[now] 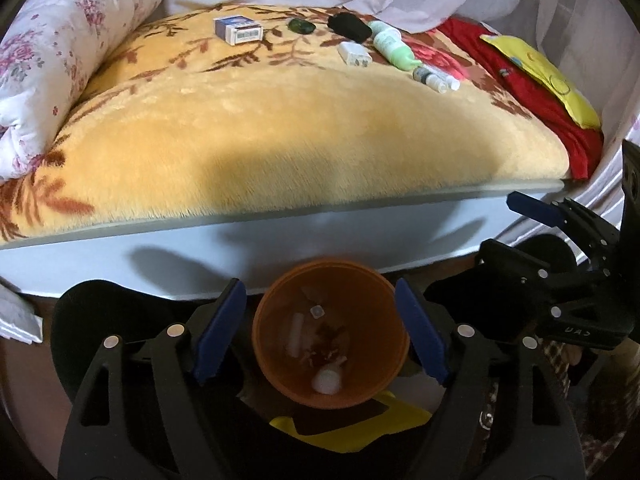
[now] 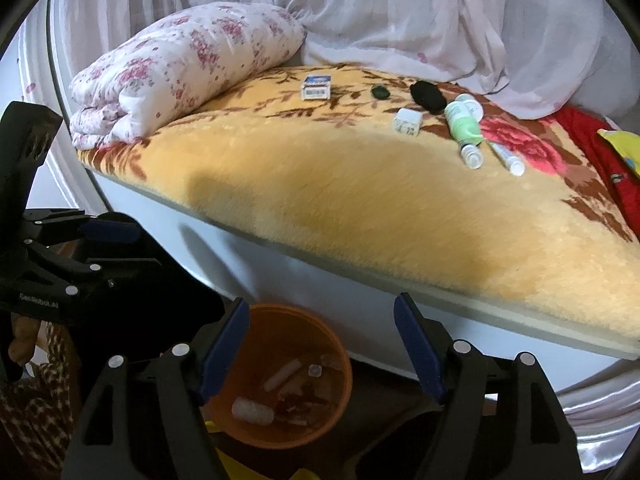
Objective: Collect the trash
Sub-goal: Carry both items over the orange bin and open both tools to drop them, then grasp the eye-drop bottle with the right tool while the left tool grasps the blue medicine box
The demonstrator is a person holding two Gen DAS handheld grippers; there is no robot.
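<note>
Both grippers hang low by the bed's front edge. The left gripper (image 1: 320,334) is wide open over the orange bin (image 1: 280,360). The right gripper (image 2: 322,346) is wide open beside it, holding nothing.

bed: low platform with white side panel (image 2: 320,280), runs across both views
cover: plush yellow-orange blanket (image 1: 300,136) with brown leaf print and a red flower (image 2: 520,140) toward the right end
bedding: folded white quilt with pink floral print (image 2: 180,68) at left end of bed; red cloth (image 1: 532,96) and yellow printed cloth (image 1: 548,76) at right end
backdrop: sheer white curtain or netting (image 2: 400,8) bunched behind the bed, hides the wall
floor: dark, brownish, mostly in shadow under the bed edge; detail unclear
light: soft, from above; broad shadow patches on blanket and side panel
</note>
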